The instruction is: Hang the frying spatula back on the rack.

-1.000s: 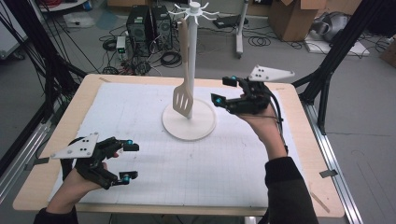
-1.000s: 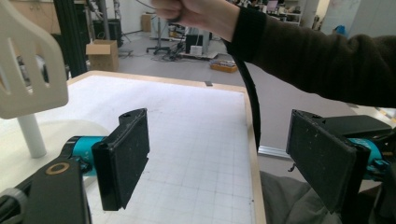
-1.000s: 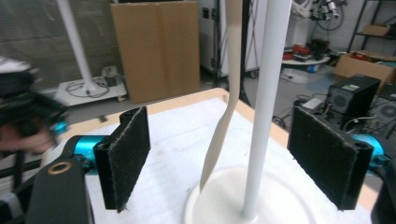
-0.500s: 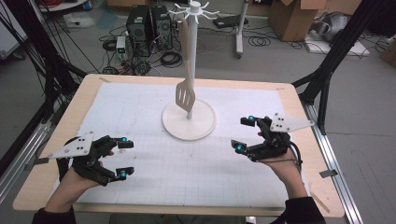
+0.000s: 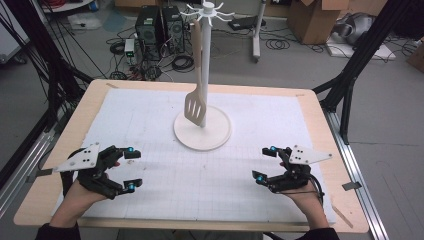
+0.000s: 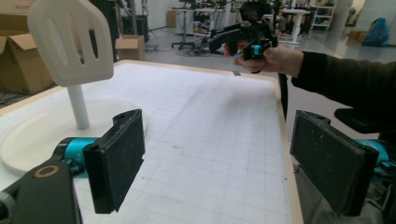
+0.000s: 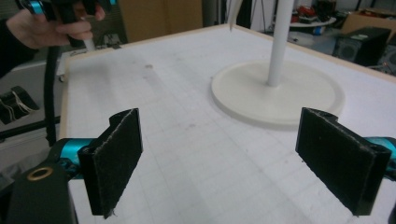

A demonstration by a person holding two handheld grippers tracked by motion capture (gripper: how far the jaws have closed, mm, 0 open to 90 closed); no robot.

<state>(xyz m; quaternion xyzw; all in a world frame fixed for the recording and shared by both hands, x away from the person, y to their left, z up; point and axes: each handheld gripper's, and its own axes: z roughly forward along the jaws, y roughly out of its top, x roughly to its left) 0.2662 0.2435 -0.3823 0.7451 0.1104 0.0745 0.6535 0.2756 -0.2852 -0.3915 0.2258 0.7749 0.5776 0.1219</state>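
Note:
A white slotted spatula (image 5: 195, 106) hangs from a hook on the white stand (image 5: 205, 60), its blade just above the round base (image 5: 220, 137). My left gripper (image 5: 131, 168) rests open near the table's front left, well short of the base. In the left gripper view its jaws (image 6: 217, 163) hold nothing, with the spatula (image 6: 70, 42) off to the upper left. My right gripper (image 5: 264, 162) sits low at the front right; its jaws have just been opening and nothing lies between them. The right gripper view has the base (image 7: 243, 98) beyond the open gripper (image 7: 233, 163).
A white gridded mat (image 5: 150, 115) covers the wooden table (image 5: 320, 120). Black frame legs (image 5: 350, 75) stand at the table's sides. Computer towers (image 5: 157, 25), cables and cardboard boxes (image 5: 315, 17) lie on the floor beyond the far edge.
My right gripper has come down from beside the stand's right to the table's front right, toward the person. The left gripper has stayed where it was.

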